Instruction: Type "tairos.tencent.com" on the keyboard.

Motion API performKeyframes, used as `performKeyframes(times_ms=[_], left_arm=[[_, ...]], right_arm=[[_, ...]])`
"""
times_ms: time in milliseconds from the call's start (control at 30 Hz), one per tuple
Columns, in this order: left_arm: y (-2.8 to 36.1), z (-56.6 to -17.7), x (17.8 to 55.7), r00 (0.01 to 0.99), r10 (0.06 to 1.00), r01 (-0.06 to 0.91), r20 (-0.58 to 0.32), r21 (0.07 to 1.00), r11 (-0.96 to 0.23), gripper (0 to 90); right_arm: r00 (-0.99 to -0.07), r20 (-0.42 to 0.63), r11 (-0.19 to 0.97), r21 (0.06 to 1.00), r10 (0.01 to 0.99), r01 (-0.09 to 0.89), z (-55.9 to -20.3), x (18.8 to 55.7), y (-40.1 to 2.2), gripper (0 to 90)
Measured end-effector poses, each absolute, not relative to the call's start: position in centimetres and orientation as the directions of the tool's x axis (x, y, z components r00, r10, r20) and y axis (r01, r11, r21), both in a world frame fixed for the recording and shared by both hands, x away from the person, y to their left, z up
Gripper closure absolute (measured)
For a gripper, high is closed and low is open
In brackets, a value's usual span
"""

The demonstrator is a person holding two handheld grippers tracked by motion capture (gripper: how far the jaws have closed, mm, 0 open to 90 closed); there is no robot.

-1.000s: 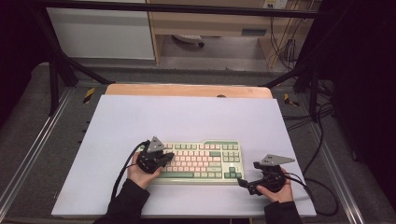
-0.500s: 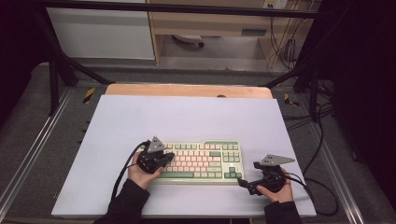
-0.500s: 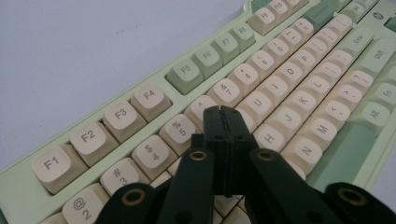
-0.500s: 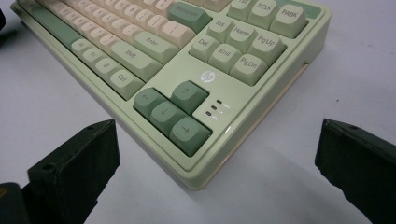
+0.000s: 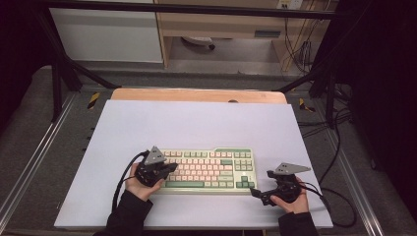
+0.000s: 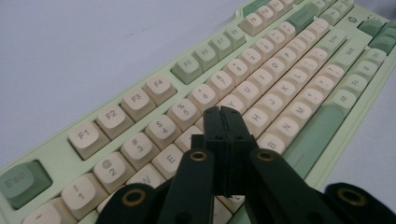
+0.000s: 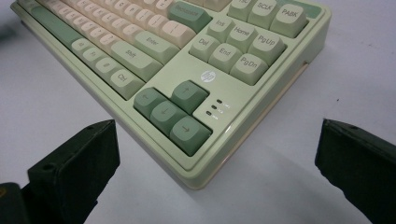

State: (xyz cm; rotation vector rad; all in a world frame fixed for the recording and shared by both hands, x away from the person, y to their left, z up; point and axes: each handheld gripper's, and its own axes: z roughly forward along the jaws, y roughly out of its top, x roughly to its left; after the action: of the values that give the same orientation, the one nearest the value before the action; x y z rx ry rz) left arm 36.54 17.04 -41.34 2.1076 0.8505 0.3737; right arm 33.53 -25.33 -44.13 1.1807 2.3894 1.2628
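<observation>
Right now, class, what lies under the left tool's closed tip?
Cream letter keys of the keyboard lie under the left tool; the keys directly beneath its tip are covered.

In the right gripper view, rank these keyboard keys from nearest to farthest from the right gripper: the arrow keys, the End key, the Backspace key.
From the right gripper:
1. Arrow keys, at the keyboard's near corner.
2. End key, in the block above them.
3. Backspace key, farthest, toward the top.

In the left gripper view we lose several keys of the keyboard [image 6: 261, 79] behind the fingers [image 6: 219, 140], and its ends run past the edges. The right gripper view cuts off its left part, and we cannot read the far, blurred legends.
</observation>
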Motion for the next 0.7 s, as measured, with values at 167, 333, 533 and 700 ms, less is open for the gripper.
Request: performKeyframes(times_ms=[167,333,533,700], left_arm=[[17.8,-41.3,36.3,0.722,0.692,0.446,-0.023,0.78,-0.439,90.0],[18.5,-41.3,36.1,0.715,0.698,0.449,-0.023,0.78,-0.435,90.0],[19.5,-41.3,35.7,0.705,0.709,0.455,-0.024,0.781,-0.427,90.0],[20.4,-41.5,35.5,0.696,0.718,0.462,-0.02,0.778,-0.426,90.0]], right_arm=[[-0.663,0.187,0.317,0.764,0.725,0.562,-44.1,33.5,-25.3,0.5],[-0.663,0.187,0.317,0.764,0.725,0.562,-44.1,33.5,-25.3,0.4],[-0.664,0.185,0.319,0.764,0.724,0.561,-44.1,33.5,-25.3,0.4],[-0.665,0.183,0.321,0.764,0.724,0.56,-44.1,33.5,-25.3,0.4]])
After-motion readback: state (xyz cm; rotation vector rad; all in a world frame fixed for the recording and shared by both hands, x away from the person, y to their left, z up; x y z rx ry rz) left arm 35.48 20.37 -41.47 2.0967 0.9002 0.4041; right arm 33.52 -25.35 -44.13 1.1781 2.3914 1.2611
